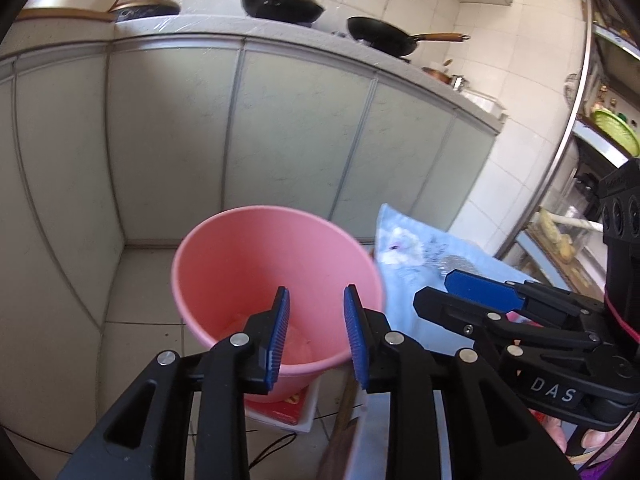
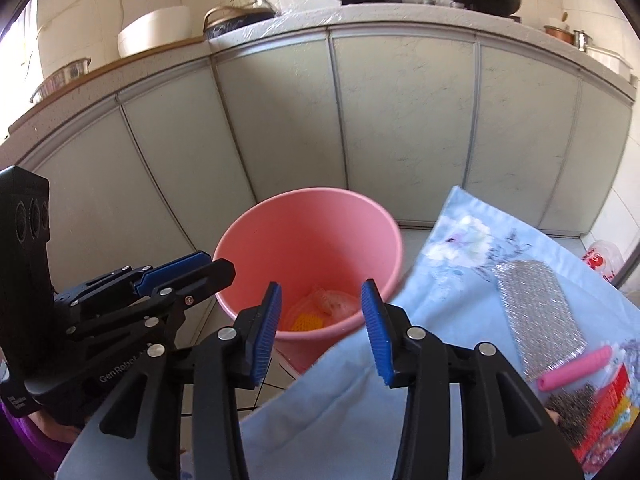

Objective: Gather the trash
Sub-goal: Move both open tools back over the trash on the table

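A pink bin (image 1: 256, 264) stands on the tiled floor by the cabinets; in the right wrist view the pink bin (image 2: 312, 240) holds a crumpled pale wrapper (image 2: 332, 300) and a yellow mesh piece (image 2: 306, 323). My left gripper (image 1: 316, 332) is open and empty over the bin's near rim. My right gripper (image 2: 322, 328) is open and empty, just above the bin's near edge. A silver bubble-wrap piece (image 2: 536, 312), a pink tube (image 2: 576, 368), a red packet (image 2: 608, 408) and a dark scouring pad (image 2: 572, 404) lie on a table covered with a blue floral cloth (image 2: 440, 280).
Grey cabinet doors (image 1: 280, 128) run behind the bin. Woks (image 1: 280, 4) and pans (image 1: 384, 36) sit on the countertop. A red and white box (image 1: 288, 408) lies under the bin. A shelf rack (image 1: 580, 216) stands at the right. A plastic bag (image 2: 600, 258) lies on the floor.
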`<move>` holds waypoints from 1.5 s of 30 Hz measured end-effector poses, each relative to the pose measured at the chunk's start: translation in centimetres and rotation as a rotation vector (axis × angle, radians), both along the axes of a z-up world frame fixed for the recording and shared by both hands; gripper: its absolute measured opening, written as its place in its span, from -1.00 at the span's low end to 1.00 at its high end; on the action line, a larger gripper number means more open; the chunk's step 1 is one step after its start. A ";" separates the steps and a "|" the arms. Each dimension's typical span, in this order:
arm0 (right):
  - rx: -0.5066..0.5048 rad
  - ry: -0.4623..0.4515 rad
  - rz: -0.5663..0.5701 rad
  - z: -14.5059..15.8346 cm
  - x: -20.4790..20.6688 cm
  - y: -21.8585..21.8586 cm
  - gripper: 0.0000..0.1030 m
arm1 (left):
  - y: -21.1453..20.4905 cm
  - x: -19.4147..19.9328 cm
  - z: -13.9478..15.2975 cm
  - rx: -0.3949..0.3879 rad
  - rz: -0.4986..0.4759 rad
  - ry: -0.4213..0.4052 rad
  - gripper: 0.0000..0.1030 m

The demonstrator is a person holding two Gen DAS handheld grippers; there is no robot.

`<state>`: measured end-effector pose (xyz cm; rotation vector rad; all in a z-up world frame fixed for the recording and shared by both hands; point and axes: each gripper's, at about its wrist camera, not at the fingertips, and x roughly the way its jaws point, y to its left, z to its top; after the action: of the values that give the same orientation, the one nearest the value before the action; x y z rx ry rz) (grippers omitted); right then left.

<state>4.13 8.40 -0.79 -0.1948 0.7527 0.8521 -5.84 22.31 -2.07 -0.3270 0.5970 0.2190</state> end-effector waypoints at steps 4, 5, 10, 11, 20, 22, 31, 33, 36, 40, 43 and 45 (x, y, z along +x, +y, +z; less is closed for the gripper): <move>0.014 -0.018 -0.048 0.9 -0.6 -3.1 -0.17 | -2.0 0.0 1.1 -0.011 -0.064 -0.024 -0.45; 0.015 -0.020 -0.060 1.0 -0.8 -3.9 -0.17 | -2.4 0.0 1.2 -0.011 -0.077 -0.027 -0.43; 0.008 -0.041 -0.126 1.8 -1.8 -8.6 -0.17 | -5.7 0.5 1.8 -0.004 -0.166 -0.032 -0.27; 0.005 -0.048 -0.144 2.0 -1.9 -9.5 -0.17 | -6.3 0.6 1.9 -0.002 -0.183 -0.031 -0.26; 0.022 -0.026 -0.299 1.6 -3.2 -18.6 -0.05 | -12.2 2.0 1.1 0.005 -0.335 0.022 -0.22; 0.011 -0.034 -0.325 1.4 -3.7 -20.4 -0.05 | -13.4 2.4 0.7 0.009 -0.368 0.041 -0.22; -0.015 -0.032 -0.405 -0.1 -5.3 -25.6 -0.05 | -18.1 4.3 -1.0 0.005 -0.479 0.116 -0.22; -0.009 -0.023 -0.410 -0.5 -5.5 -26.3 -0.05 | -19.0 5.1 -1.6 -0.005 -0.495 0.140 -0.22; -0.003 -0.006 -0.414 -1.3 -6.1 -27.3 -0.05 | -20.0 6.4 -2.6 -0.011 -0.513 0.176 -0.22; -0.003 0.029 -0.410 -2.6 -6.5 -28.3 -0.05 | -21.3 7.3 -4.3 0.015 -0.523 0.228 -0.22; 0.003 0.057 -0.407 -3.3 -6.5 -28.8 -0.05 | -21.7 7.9 -5.4 0.035 -0.518 0.262 -0.22; 0.010 0.073 -0.405 -3.7 -6.5 -29.0 -0.05 | -21.8 8.2 -5.7 0.044 -0.516 0.270 -0.22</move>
<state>-2.38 -20.62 -4.54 0.0010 0.8210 0.4795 2.38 0.47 -7.80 -0.0926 0.9200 -0.2244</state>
